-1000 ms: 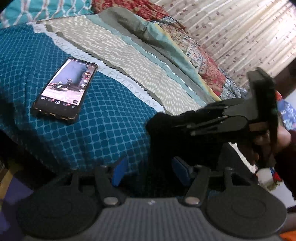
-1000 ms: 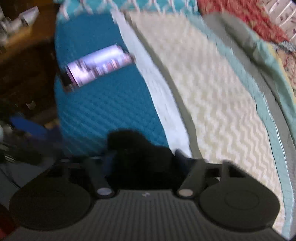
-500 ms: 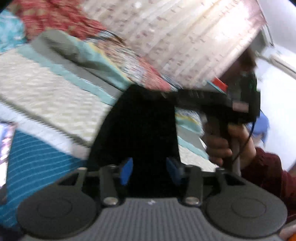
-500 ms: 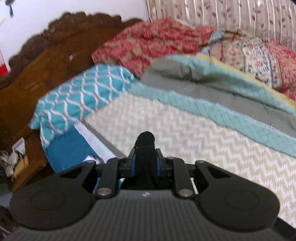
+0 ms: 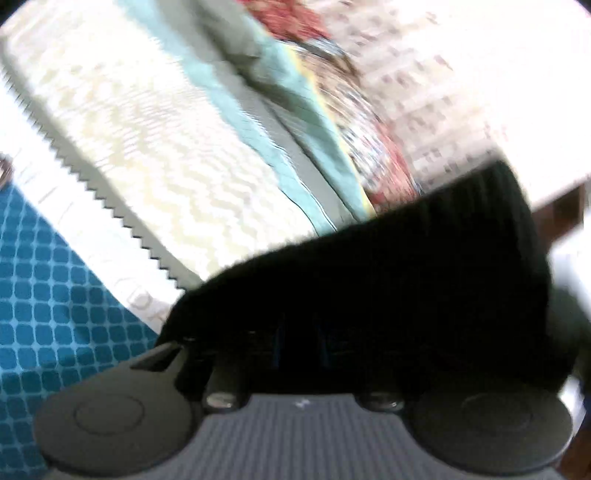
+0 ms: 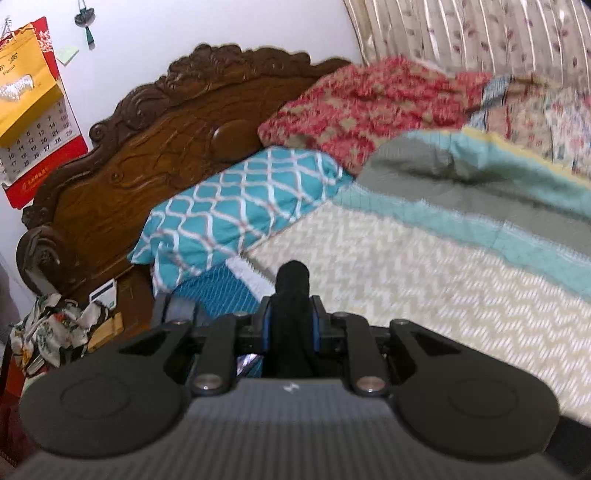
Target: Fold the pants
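The black pants [image 5: 406, 277] stretch as a dark band from my left gripper [image 5: 300, 347] up to the right, above the bed. The left jaws are closing, and the cloth lies over and between the blue pads [image 5: 276, 347], which stand only a narrow gap apart. This view is blurred. In the right wrist view my right gripper [image 6: 290, 321] is shut on a bunched fold of the pants [image 6: 292, 275], and a black tip sticks up past the pads. The right gripper is held above the bed and faces the headboard.
The bed carries a cream zigzag quilt [image 6: 424, 280] with teal and grey bands and a teal grid section [image 5: 48, 314]. A teal patterned pillow [image 6: 236, 214] and a red blanket [image 6: 354, 107] lie by the carved wooden headboard [image 6: 147, 147]. A curtain [image 6: 480, 33] hangs behind, and a calendar [image 6: 33, 107] on the wall.
My left jaws have narrowed from wide apart to nearly together around the black cloth while the left view swept across the bed. The right gripper rose and tilted up, still gripping its fold.
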